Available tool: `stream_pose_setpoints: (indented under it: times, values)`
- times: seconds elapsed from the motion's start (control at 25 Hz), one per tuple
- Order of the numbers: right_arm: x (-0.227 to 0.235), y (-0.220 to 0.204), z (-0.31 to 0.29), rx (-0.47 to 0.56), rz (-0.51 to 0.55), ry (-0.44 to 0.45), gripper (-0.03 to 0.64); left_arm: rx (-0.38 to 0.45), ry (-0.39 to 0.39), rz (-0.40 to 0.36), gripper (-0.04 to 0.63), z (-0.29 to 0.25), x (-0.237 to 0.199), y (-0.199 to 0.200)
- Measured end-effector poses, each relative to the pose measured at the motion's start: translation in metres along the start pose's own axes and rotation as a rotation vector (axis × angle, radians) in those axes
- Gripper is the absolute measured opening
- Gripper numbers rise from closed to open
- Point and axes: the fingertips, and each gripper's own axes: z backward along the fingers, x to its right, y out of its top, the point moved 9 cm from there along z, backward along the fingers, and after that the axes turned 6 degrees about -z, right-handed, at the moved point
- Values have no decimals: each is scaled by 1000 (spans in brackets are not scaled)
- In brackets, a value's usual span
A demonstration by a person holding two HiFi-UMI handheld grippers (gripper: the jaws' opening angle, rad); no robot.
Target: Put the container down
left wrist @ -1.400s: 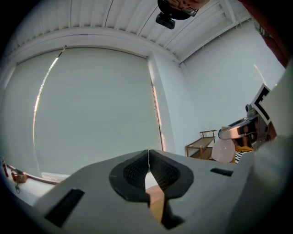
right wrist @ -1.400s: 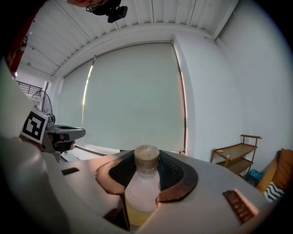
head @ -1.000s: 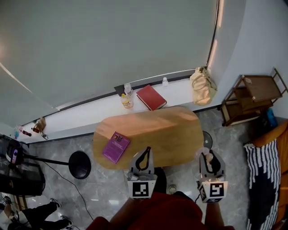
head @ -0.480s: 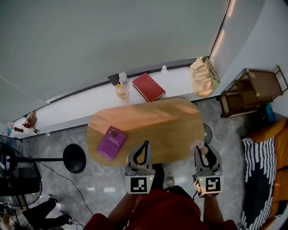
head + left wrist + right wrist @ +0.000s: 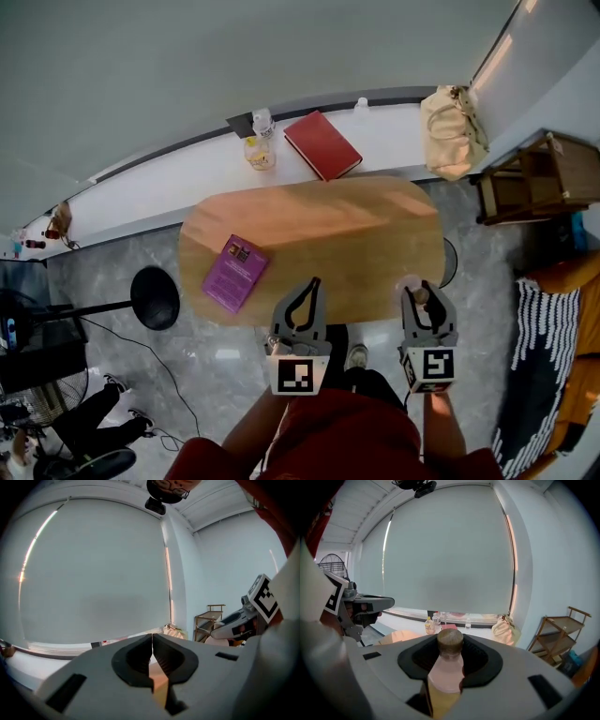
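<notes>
Container (image 5: 446, 674) clamped between jaws of right gripper (image 5: 421, 300).

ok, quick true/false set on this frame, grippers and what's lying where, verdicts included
1. The right gripper is shut on the container. True.
2. The left gripper has its jaws wide apart. False: they are together, with nothing between them.
3. The beige bag sits on the sill. True.
4. The purple book lies on the sill. False: it lies on the table; the red book is on the sill.
</notes>
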Motion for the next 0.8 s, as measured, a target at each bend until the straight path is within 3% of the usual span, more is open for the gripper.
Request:
stream_pose_setpoints:
  times: [0.16, 0.24, 0.4, 0.56, 0.72, 0.8]
  values:
    - [0, -26, -34, -51, -1, 6, 135, -48, -34, -59, 9, -13, -5, -18]
    - [-1, -43, -51, -82, -6, 9, 135, -63, -40, -52, 9, -17, -7, -29]
    - [-2, -74, -89, -151, -15, 18, 135, -126, -89, -131, 9, -29, -13, -52]
    - [-2, -101, -123, -223, -12, 14, 135, -174, -90, -90, 9, -38, -19, -72]
    - [-1, -124, -156, -282, -10, 7, 135, -160, -20, 63, 9, -45, -25, -89]
    - [-1, -135, -171, -302, -7, 3, 135, -196, -45, 37, 9, -48, -28, -99]
